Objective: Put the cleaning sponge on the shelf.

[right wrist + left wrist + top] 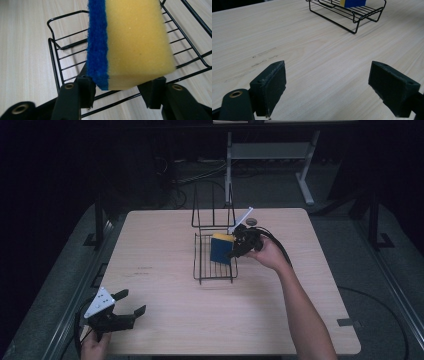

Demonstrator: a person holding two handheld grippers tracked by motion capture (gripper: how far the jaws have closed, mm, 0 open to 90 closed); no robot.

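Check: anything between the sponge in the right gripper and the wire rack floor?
Nothing visible. The sponge sits between the right gripper jaws, directly over the wire rack, whose bars below it look bare. The rack's upright back frame stands behind the sponge, off its way down. The left gripper waits open, far off.

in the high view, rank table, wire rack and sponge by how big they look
1. table, by far the largest
2. wire rack
3. sponge, the smallest, standing in the rack with the right gripper at it

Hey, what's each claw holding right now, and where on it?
Right claw flanks the sponge at its near end, over the wire rack; whether it grips cannot be told. Left claw holds nothing.
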